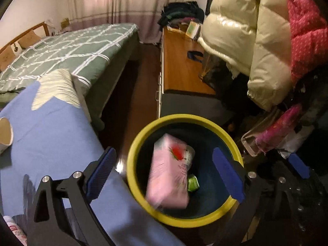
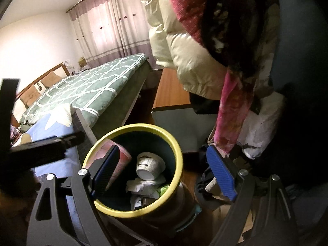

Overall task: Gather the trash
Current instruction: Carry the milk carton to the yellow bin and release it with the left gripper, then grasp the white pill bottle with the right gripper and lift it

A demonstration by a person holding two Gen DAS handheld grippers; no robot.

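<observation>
Bedroom clutter frames the scene: a bed under a green checked quilt [image 1: 67, 49] runs to the far left, a wooden dresser [image 1: 180, 61] stands far centre, and a cream puffer jacket [image 1: 235, 30] hangs at right beside a pink dotted coat [image 1: 305, 26]. Near left lies a blue cloth-covered counter [image 1: 51, 135].

On the floor between counter and coats stands the yellow-rimmed round trash bin [image 1: 143, 135]. Inside it a blurred pink rectangular tissue pack [image 1: 170, 174] lies directly between and just beyond the pads of the left claw [image 1: 164, 176], touching neither. Its long axis runs near-to-far, roughly along the claw's pointing line. The left claw's jaws stand wide apart and empty, so the pack looks freshly dropped.

The right claw [image 2: 164, 174] also hangs over the bin [image 2: 178, 149], jaws wide apart, gripping nothing. Below it sit a white paper bowl [image 2: 150, 167] turned on its side, crumpled white paper [image 2: 143, 185] and a green scrap [image 2: 164, 190].

A white paper cup [image 1: 5, 133] rests at the counter's left edge, nearer the left hand. That, I judge, is the next piece to fetch.
</observation>
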